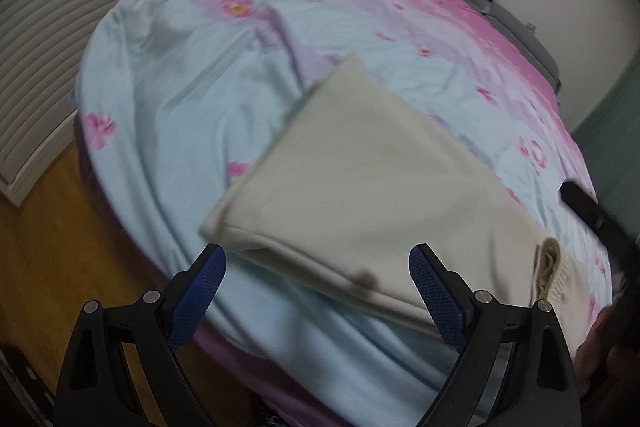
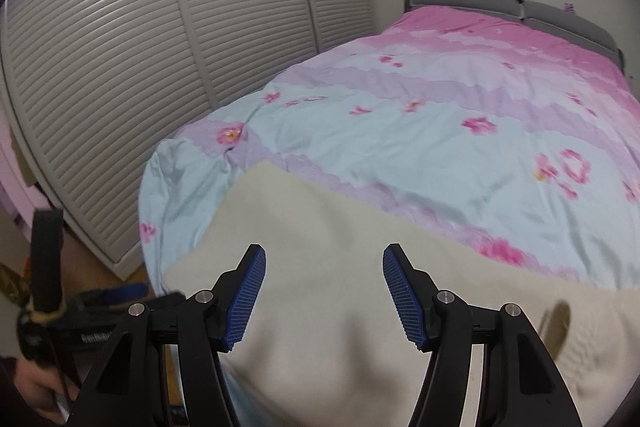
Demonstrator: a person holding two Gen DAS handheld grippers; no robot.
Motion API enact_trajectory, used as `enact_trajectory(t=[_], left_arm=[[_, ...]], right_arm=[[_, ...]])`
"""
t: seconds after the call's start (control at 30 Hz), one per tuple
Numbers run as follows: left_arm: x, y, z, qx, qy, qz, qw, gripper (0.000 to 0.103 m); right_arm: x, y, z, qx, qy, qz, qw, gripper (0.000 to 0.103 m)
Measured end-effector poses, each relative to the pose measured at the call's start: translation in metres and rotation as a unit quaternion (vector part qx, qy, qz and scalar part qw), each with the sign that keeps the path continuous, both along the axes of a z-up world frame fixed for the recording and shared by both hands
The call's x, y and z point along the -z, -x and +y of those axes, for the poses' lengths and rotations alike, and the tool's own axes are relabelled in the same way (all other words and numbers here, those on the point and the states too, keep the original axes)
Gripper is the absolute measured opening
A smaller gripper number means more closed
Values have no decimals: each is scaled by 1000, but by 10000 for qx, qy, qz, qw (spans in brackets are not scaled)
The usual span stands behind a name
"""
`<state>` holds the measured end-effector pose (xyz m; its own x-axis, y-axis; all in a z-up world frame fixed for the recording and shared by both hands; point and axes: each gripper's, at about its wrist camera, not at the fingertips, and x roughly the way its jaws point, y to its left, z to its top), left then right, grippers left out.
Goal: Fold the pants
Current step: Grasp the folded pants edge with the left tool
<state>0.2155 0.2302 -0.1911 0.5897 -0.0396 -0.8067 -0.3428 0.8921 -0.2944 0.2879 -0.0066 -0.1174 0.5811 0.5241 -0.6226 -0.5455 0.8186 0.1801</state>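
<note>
While the folded cream fabric pants (image 1: 360,195) lie flat on the near part of the floral pink-and-blue bed cover (image 2: 440,131), both grippers hover above. The left gripper (image 1: 316,263) and right gripper (image 2: 324,263) are spread, grasping nothing.

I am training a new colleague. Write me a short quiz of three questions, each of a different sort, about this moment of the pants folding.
1. True or false: the left tongs are shut on the cream pants.
2. Multiple choice: the pants lie on
A) the wooden floor
B) the flowered bedcover
C) a chair
3. Fill in the missing word: the inner pads of the right tongs are ____ in colour.

Key
1. False: both fingers stand wide apart and hold nothing.
2. B: the pants lie flat near the close edge of the bed, already folded into a long shape.
3. Blue.
</note>
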Motion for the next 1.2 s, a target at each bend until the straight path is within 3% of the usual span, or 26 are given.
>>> enact_trajectory(t=[0.17, 0.23, 0.47, 0.6, 0.7, 0.9, 0.97, 1.03, 1.2], left_arm=[[16, -3, 15, -141, 310, 171, 9993, 90], [23, -5, 19, -59, 645, 166, 9978, 72], [41, -17, 25, 50, 1335, 335, 9905, 44], [30, -15, 36, -144, 1245, -28, 9921, 28], [21, -9, 56, -526, 1070, -312, 9924, 28], [31, -12, 56, -447, 1146, 182, 9922, 29], [34, -12, 56, -554, 1240, 366, 9901, 34], [37, -10, 60, -838, 1423, 542, 9848, 55], [42, -5, 60, -1132, 1516, 669, 9796, 61]], right_arm=[[-1, -19, 16, -84, -1, 153, 9998, 62], [2, -22, 21, -97, 20, 205, 9997, 62], [19, -27, 23, -56, 30, 414, 9991, 62], [25, -33, 17, 46, -14, 535, 9986, 62], [25, -39, 16, 35, 40, 548, 9985, 62], [20, -69, 44, -492, 451, 544, 9963, 62], [21, -84, 60, -788, 604, 602, 9932, 62], [22, -95, 76, -1170, 718, 678, 9882, 62], [26, -125, 125, -2190, 1217, 648, 9659, 62]])
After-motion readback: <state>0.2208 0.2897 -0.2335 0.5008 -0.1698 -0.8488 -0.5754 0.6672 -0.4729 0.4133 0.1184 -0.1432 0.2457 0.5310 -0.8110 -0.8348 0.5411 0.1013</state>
